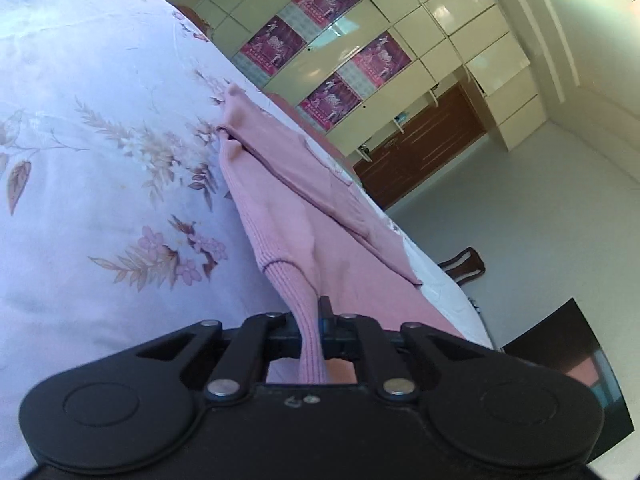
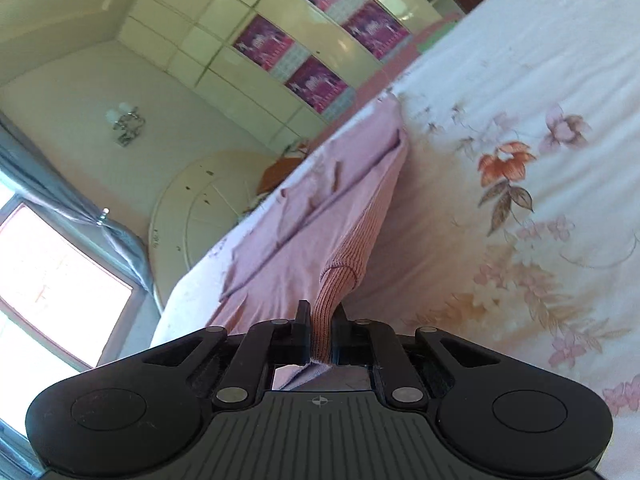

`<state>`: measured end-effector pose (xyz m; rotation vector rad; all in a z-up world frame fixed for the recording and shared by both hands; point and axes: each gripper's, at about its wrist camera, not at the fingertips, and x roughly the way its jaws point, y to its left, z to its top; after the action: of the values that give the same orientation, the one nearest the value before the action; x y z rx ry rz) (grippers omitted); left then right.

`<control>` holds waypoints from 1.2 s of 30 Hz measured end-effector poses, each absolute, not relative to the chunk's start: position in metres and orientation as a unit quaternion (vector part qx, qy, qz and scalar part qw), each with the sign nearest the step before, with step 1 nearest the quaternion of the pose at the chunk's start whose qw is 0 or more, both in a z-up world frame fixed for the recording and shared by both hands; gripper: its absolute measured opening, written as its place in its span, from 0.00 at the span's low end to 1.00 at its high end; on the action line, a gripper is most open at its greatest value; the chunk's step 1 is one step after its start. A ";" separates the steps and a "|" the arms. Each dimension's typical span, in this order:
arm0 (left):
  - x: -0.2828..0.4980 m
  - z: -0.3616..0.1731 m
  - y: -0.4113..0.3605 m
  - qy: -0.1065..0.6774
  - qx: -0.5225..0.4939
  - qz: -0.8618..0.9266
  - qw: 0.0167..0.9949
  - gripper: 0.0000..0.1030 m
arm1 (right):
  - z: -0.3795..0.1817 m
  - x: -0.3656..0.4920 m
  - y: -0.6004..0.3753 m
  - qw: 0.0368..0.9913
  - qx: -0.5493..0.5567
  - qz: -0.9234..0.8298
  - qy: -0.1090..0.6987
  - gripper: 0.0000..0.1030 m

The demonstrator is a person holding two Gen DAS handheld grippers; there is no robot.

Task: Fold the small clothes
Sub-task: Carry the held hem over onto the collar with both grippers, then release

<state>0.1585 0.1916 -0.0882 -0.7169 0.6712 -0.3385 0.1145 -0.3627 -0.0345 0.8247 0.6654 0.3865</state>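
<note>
Left wrist view: your left gripper is clamped on the ribbed cuff of the pink knit sweater, with the knit bunched between the black fingers and running back through them toward the camera. The rest of the sweater trails away from the gripper across the floral bedsheet, lying near the edge of the bed, folded over itself with a long crease down the middle. Beyond the bed edge you've got the pale floor, a cream wardrobe with magenta picture panels, and a dark wooden chair back. Right wrist view: your right gripper is closed on another ribbed cuff of the same sweater, fabric pinched between the fingers and sticking out behind them. From there the sweater stretches away along the bed edge, partly lifted off the floral sheet. Background here: the same wardrobe, a wall lamp, a bright window with a grey curtain, and a cream rounded headboard.
</note>
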 end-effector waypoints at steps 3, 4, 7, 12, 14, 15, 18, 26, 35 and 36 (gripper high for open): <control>0.165 -0.111 0.185 0.382 -0.321 -0.128 0.857 0.04 | -0.048 0.115 -0.366 0.844 0.388 0.171 0.327 0.08; 0.167 -0.120 0.181 0.404 -0.311 -0.119 0.852 0.04 | -0.062 0.118 -0.364 0.842 0.375 0.155 0.355 0.08; 0.163 -0.124 0.183 0.393 -0.341 -0.113 0.847 0.04 | -0.092 0.121 -0.357 0.827 0.357 0.115 0.418 0.08; 0.165 -0.128 0.187 0.396 -0.355 -0.112 0.840 0.08 | -0.095 0.118 -0.359 0.823 0.377 0.115 0.410 0.08; 0.165 -0.128 0.190 0.394 -0.368 -0.113 0.835 0.09 | -0.095 0.120 -0.362 0.819 0.381 0.112 0.415 0.08; 0.164 -0.128 0.190 0.391 -0.371 -0.115 0.835 0.16 | -0.094 0.121 -0.364 0.817 0.386 0.108 0.414 0.09; 0.168 -0.123 0.183 0.389 -0.357 -0.119 0.841 0.27 | -0.091 0.132 -0.364 0.811 0.400 0.104 0.415 0.19; 0.170 -0.107 0.171 0.367 -0.325 -0.117 0.864 0.04 | -0.085 0.142 -0.356 0.824 0.379 0.101 0.409 0.06; 0.171 -0.124 0.171 0.392 -0.334 -0.099 0.852 0.05 | -0.095 0.131 -0.368 0.821 0.391 0.099 0.404 0.05; 0.170 -0.122 0.171 0.390 -0.331 -0.098 0.853 0.05 | -0.093 0.132 -0.368 0.820 0.397 0.094 0.402 0.05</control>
<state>0.1702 0.1705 -0.1219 -0.6971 0.8214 -0.2066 0.1318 -0.3677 -0.0932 0.8457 0.8556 0.2009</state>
